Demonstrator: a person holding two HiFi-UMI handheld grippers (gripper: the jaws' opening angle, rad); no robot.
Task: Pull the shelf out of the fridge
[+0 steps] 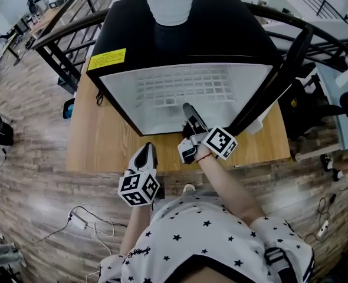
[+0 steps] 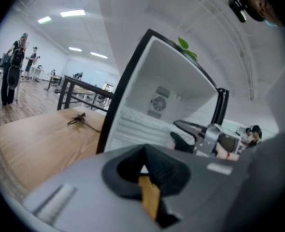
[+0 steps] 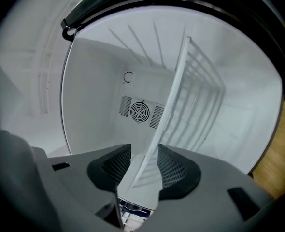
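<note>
A black mini fridge (image 1: 180,34) stands open on a wooden table (image 1: 97,140). Its white wire shelf (image 1: 186,90) lies inside. My right gripper (image 1: 187,108) reaches into the fridge mouth. In the right gripper view the gripper (image 3: 145,166) is rolled on its side, and the shelf (image 3: 191,95) runs as a slanted white bar between the open pads, with a gap on each side. My left gripper (image 1: 147,149) hangs at the table's front edge, left of the fridge. In its own view its (image 2: 143,161) pads meet with nothing between them.
The fridge door (image 1: 280,81) swings open to the right. A white plant pot (image 1: 170,5) sits on top of the fridge. A black cable (image 2: 79,121) lies on the table left of the fridge. Black railings (image 1: 62,34) and desks stand behind.
</note>
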